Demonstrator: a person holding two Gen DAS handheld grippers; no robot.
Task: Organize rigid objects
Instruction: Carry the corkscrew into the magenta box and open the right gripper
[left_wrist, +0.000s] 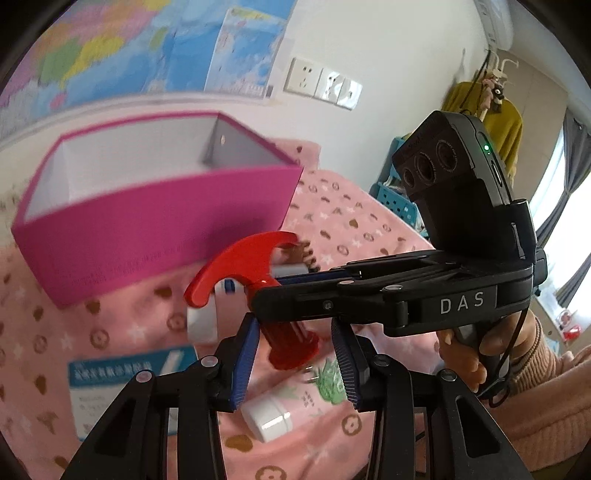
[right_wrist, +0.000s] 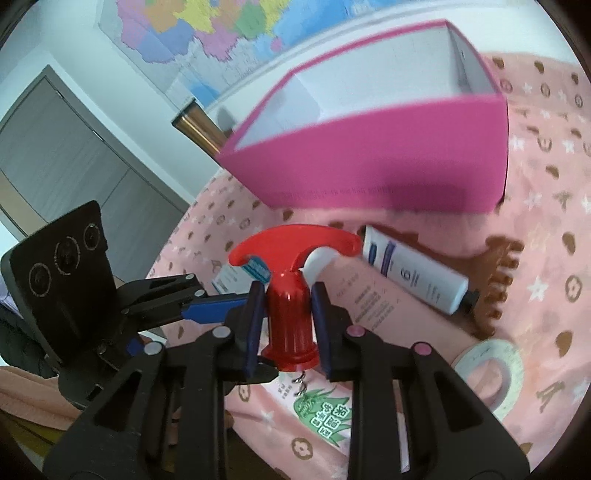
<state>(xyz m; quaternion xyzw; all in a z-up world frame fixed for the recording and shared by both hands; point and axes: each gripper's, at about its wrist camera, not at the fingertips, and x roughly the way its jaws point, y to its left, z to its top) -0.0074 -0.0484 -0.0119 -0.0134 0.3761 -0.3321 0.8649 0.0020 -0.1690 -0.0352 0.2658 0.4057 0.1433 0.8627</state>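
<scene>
A: Starting big: what fills the view?

B: On my right wrist feed, the pink box (right_wrist: 369, 162) takes the upper middle, open top, white inside, sitting on the pink patterned blanket (right_wrist: 546, 258). I judge it the bin for everything loose here.

A: And the corkscrew?

B: The red corkscrew (right_wrist: 291, 306) sits centre frame, lifted clear of the blanket, handle up, metal spiral hanging below. My right tool (right_wrist: 288, 325) is clamped on its barrel, both blue pads pressed against the red plastic. The left tool (right_wrist: 236, 301) reaches in from the left edge; one blue pad lies beside the barrel. On the left wrist feed its jaws look apart around the barrel's foot, though I take them as closed as they get; whether they press the corkscrew I cannot tell.

A: Why grip the barrel?

B: I judge it keeps the spiral pointing down, away from both tools.

A: Anything in the way?

B: Nothing between corkscrew and box. Beneath lie a white tube (right_wrist: 413, 273), a brown comb (right_wrist: 498, 284), a tape roll (right_wrist: 491, 369) lower right, and an aloe-print pack (right_wrist: 325, 410).
</scene>
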